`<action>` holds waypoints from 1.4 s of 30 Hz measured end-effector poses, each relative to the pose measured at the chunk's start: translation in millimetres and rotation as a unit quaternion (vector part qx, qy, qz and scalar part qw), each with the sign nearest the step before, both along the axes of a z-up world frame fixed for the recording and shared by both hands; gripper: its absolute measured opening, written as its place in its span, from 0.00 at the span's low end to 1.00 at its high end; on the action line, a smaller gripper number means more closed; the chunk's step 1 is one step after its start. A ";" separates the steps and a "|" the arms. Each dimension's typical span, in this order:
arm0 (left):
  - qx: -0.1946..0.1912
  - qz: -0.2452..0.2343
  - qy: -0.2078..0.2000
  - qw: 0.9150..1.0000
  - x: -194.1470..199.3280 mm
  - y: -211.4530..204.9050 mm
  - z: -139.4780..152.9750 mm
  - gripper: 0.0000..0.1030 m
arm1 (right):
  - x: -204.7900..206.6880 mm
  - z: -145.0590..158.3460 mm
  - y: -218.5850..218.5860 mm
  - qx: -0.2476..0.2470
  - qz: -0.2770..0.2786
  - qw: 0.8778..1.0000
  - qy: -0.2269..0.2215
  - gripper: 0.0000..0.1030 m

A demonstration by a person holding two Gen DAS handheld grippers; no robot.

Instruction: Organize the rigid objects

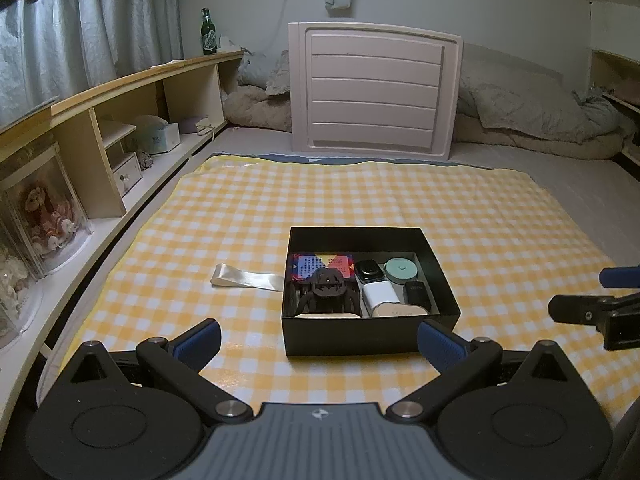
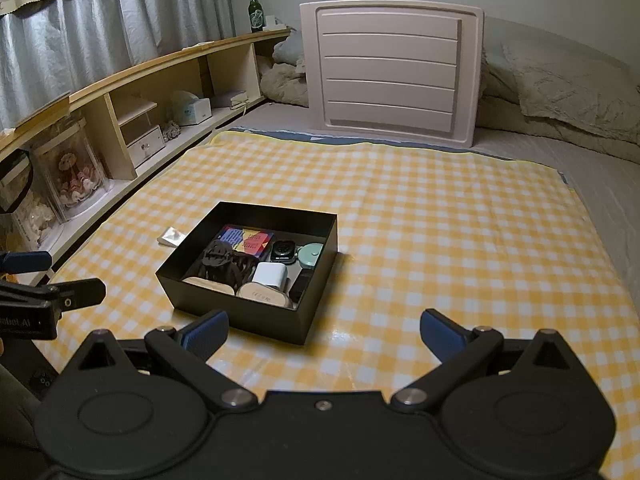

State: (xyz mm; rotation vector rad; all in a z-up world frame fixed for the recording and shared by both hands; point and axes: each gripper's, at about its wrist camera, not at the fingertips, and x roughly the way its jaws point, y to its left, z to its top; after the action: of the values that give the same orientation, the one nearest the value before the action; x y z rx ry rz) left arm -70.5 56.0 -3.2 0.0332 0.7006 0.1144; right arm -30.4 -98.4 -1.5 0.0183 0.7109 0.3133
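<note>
A black open box (image 1: 360,334) (image 2: 240,318) sits on the yellow checked cloth (image 1: 360,200) (image 2: 440,220). Inside lie a colourful card box (image 1: 320,265) (image 2: 246,240), a dark claw hair clip (image 1: 326,286) (image 2: 218,258), a smartwatch (image 1: 369,270) (image 2: 283,250), a mint round case (image 1: 400,270) (image 2: 310,255), a white charger (image 1: 380,294) (image 2: 270,274), a black block (image 1: 416,295) and beige cases (image 1: 396,311) (image 2: 264,294). My left gripper (image 1: 320,340) is open just in front of the box, empty. My right gripper (image 2: 324,334) is open, empty, to the box's right front.
A cream ribbon (image 1: 244,280) lies on the cloth left of the box. A wooden shelf (image 1: 132,120) with jars and small boxes runs along the left. A white slatted panel (image 1: 372,92) and bedding (image 1: 540,120) stand behind. A green bottle (image 1: 207,32) tops the shelf.
</note>
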 end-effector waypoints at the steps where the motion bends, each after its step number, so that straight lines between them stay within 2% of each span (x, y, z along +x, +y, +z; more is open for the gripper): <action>1: 0.001 -0.001 0.000 1.000 -0.1 -0.5 -0.2 1.00 | 0.0 0.0 -0.1 0.000 0.001 1.000 0.000 1.00; 42: 0.001 0.001 0.000 1.000 -1.5 -0.8 -0.2 1.00 | -0.4 -1.3 0.7 -0.006 0.004 1.000 0.001 1.00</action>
State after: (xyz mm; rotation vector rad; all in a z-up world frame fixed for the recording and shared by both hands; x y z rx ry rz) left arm -72.0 55.2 -3.4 0.0344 0.7015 0.1171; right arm -30.8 -97.7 -2.8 0.0051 0.7151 0.3170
